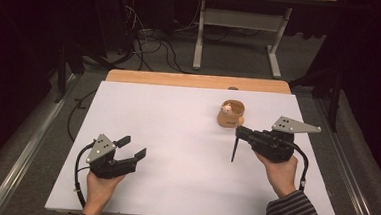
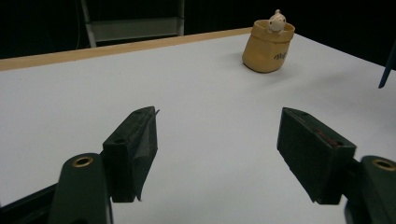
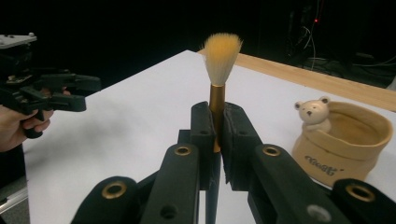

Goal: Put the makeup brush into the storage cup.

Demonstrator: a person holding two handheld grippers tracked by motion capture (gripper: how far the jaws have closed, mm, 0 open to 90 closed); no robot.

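The room is dark, and a white sheet covers the counter (image 1: 176,151), whose wooden edge shows at the far side. On this sheet, the work in hand concerns a brush (image 3: 217,88) with pale orange-tipped bristles and a golden ferrule. The right hand-held gripper (image 3: 217,140) pinches it at the ferrule with the jaws pressed tight on it; in the high view the dark handle (image 1: 234,150) hangs down from the jaws, above the sheet. Just beside it, toward the far edge, stands a tan ceramic cup (image 1: 230,115) with a small bear figure (image 3: 314,113) on its rim. I judge that the brush is being carried to this cup. The next move calls for bringing the handle over the cup's mouth and lowering it inside without pushing the cup. The left hand-held gripper (image 1: 130,149) rests well apart at the near left, jaws spread and holding nothing. Beyond the counter are grey floor, cables (image 1: 152,45) and a table frame (image 1: 238,35).
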